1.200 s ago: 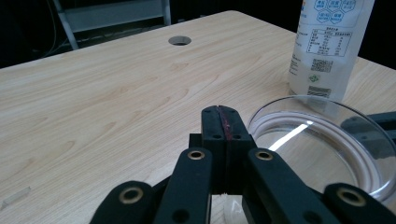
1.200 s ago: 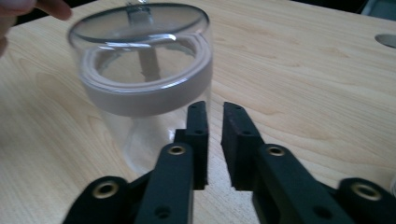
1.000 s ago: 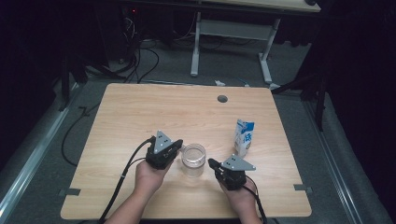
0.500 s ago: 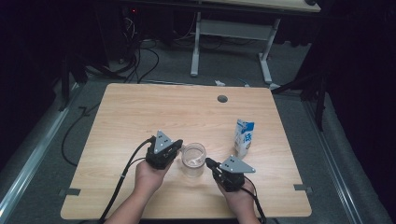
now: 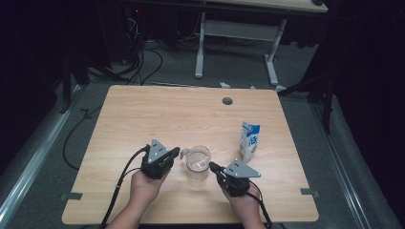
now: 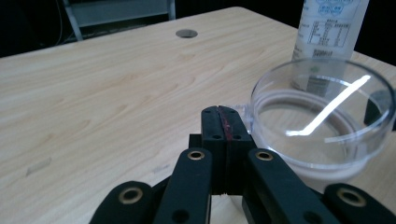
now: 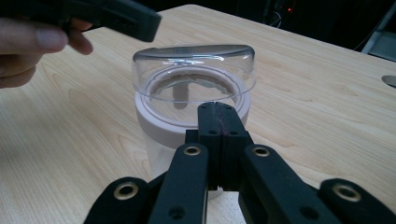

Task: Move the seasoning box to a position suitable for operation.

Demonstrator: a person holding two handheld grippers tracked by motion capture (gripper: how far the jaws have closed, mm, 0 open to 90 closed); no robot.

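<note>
A clear plastic cup (image 5: 197, 162) with a pale milky lower part stands upright on the wooden table (image 5: 167, 112), near its front edge. It looms close in the left gripper view (image 6: 322, 116) and in the right gripper view (image 7: 194, 93). My left gripper (image 5: 175, 152) is shut, empty, its tips just left of the cup (image 6: 223, 121). My right gripper (image 5: 211, 166) is shut too, empty, tips close to the cup's right front (image 7: 218, 116). A blue and white milk carton (image 5: 249, 140) stands upright to the right of the cup, also behind it in the left gripper view (image 6: 329, 28).
A round cable hole (image 5: 227, 101) sits in the table's far middle. Cables (image 5: 119, 183) trail from both grippers off the front edge. Beyond the table stand a desk frame (image 5: 236, 33) and loose floor cables (image 5: 138, 62).
</note>
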